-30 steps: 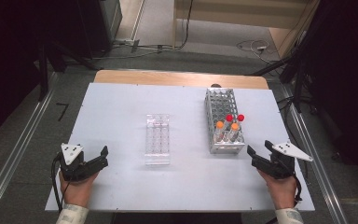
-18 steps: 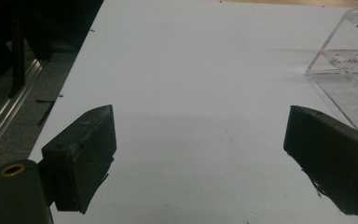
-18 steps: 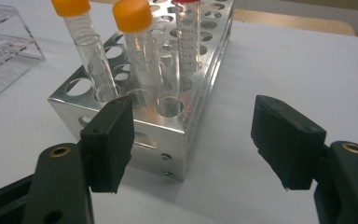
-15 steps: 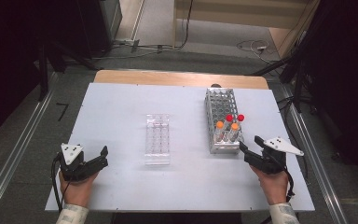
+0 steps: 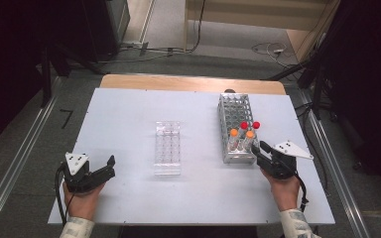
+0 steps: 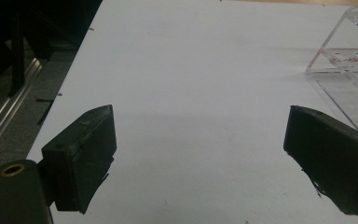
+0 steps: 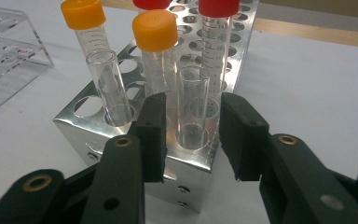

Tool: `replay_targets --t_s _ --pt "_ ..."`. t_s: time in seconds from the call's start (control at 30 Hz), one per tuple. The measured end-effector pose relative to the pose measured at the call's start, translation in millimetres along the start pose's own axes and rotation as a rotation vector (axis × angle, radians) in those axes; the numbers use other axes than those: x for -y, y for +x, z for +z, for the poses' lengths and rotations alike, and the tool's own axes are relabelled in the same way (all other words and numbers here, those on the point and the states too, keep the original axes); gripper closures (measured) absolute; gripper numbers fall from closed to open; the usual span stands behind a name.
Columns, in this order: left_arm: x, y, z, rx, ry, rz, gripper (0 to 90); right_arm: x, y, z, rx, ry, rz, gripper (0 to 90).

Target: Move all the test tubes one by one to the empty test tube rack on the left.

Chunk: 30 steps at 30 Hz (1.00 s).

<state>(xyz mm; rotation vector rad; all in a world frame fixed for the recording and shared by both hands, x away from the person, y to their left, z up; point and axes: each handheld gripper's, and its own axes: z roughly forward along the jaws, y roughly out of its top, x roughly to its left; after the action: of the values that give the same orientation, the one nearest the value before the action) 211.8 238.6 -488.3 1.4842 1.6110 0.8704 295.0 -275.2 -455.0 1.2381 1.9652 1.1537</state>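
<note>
A metal tube rack stands right of centre on the white table. Capped tubes stand at its near end: two orange-capped and two red-capped. In the right gripper view, an uncapped glass tube stands in the rack's near corner hole, with another bare tube beside it. My right gripper is at that corner. Its jaws have just been closing on either side of the bare tube, with a small gap showing on each side. My left gripper rests open and empty at the front left.
A clear plastic rack lies in the middle of the table, also visible at the left gripper view's right edge and in the right gripper view. Floor rails and cables run along both sides of the table.
My right gripper has moved left toward the metal rack's near corner and its jaws have narrowed around the bare tube. The left gripper has stayed put.
</note>
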Motion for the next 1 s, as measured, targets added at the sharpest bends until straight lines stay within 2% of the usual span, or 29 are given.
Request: replay_targets --t_s 0.17,0.3,0.4,0.43,0.63,0.73,0.87,1.0 --pt "0.1 0.3 -0.1 0.002 0.000 0.000 9.9 0.7 1.4 3.4 -0.001 0.012 -0.011 65.4" --pt "0.1 0.0 -0.2 -0.001 0.000 0.001 9.9 0.8 1.4 5.3 0.010 0.011 -0.014 72.1" --pt "0.0 -0.3 -0.6 0.001 -0.002 0.004 9.9 0.6 1.1 5.5 0.008 0.011 -0.008 72.4" --pt "0.0 -0.4 -0.6 0.002 -0.002 0.005 9.9 0.1 1.5 4.6 0.013 0.003 -0.019 72.6" --pt "-1.7 -1.9 -1.2 0.008 -0.011 0.005 10.0 -6.4 1.8 -4.5 0.013 -0.043 -0.013 72.7" --pt "-4.4 -3.2 -1.9 0.016 -0.011 0.004 10.2 -11.3 1.7 -11.3 0.006 -0.074 0.008 72.7" --pt "-9.9 -10.1 -2.9 0.042 -0.020 0.021 10.2 -20.3 3.0 -22.3 0.008 -0.110 0.007 73.2" --pt "-17.2 -16.9 -3.6 0.115 -0.015 0.013 10.2 -24.8 3.5 -27.8 0.011 -0.129 0.001 73.3"
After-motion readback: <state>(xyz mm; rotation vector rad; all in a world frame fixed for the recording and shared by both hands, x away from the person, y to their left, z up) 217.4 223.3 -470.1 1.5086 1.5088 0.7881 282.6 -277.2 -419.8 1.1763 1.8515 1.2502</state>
